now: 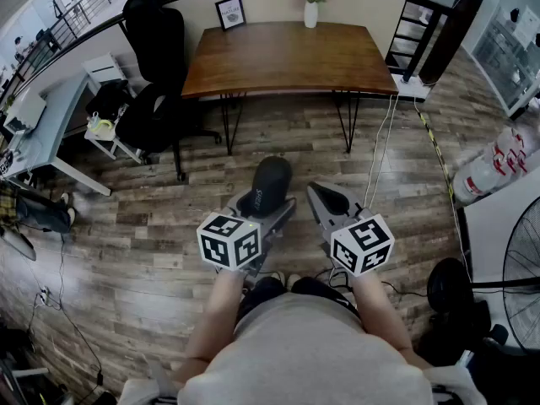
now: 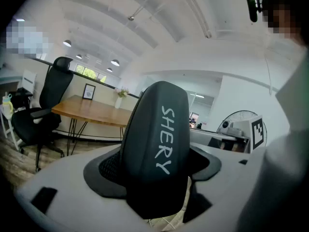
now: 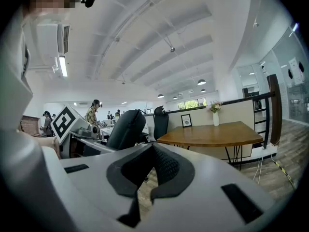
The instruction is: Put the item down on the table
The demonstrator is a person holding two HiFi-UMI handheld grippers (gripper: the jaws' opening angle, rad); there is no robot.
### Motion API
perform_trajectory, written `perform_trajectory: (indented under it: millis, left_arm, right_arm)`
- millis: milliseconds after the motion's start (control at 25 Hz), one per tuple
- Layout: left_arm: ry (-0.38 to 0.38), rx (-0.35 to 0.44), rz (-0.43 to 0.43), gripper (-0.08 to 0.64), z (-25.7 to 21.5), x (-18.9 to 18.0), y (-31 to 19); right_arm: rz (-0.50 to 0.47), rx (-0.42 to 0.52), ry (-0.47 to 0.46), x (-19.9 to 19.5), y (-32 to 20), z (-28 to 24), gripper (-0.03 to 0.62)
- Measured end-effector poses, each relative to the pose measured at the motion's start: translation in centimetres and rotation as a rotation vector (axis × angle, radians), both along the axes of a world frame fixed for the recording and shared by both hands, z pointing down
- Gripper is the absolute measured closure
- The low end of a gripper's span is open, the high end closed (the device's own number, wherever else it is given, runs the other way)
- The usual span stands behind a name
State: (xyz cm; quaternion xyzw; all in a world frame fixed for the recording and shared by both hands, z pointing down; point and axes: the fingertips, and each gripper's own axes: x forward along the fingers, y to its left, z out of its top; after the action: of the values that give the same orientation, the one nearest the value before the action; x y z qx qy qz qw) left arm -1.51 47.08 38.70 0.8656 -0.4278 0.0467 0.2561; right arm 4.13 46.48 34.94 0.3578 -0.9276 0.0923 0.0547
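Head view, with both gripper views. The left gripper (image 1: pixel 267 204) has its jaws spread wide and pressed on the two sides of a dark case (image 1: pixel 272 178) that stands up between them, lettered face toward its camera. The wide spread follows from the case's bulk, not from a release. The case hangs over the wooden floor, near the person's body and well apart from the table (image 1: pixel 287 57). It is therefore judged that carrying, not placing, is the step in hand. The right gripper (image 1: pixel 327 199) has its jaws drawn nearly together with nothing between them (it serves no part in the hold) and is kept beside the left one, out of the way. A vase (image 1: pixel 311 12) and a frame (image 1: pixel 230 13) stand at the table's far edge. The near part is bare and would suit the set-down.
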Motion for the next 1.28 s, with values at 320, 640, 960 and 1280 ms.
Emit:
perform_trajectory:
  millis: [320,640,960,1280]
  left_arm:
    - [-0.001,-0.001,0.016,0.192,0.2,-0.3,-0.3]
    - [-0.001,0.011,0.024,0.192,-0.2,0.1,-0.3]
    - [0.006,0.015,-0.027,0.192,0.3,0.6,-0.4]
    - [0.031,-0.019,-0.033,0.192,1.8,2.0,-0.7]
  right_arm:
    - [0.004,0.018,0.009,-0.4,-0.1,-0.2,0.583]
    - [0.023,0.020,-0.021,-0.3,-0.2,-0.7,0.583]
    - [0.032,0.007,-0.046,2.0,-0.3,-0.1,0.583]
    - [0.002,-0.041,-0.086,2.4,-1.5,1.7,0.583]
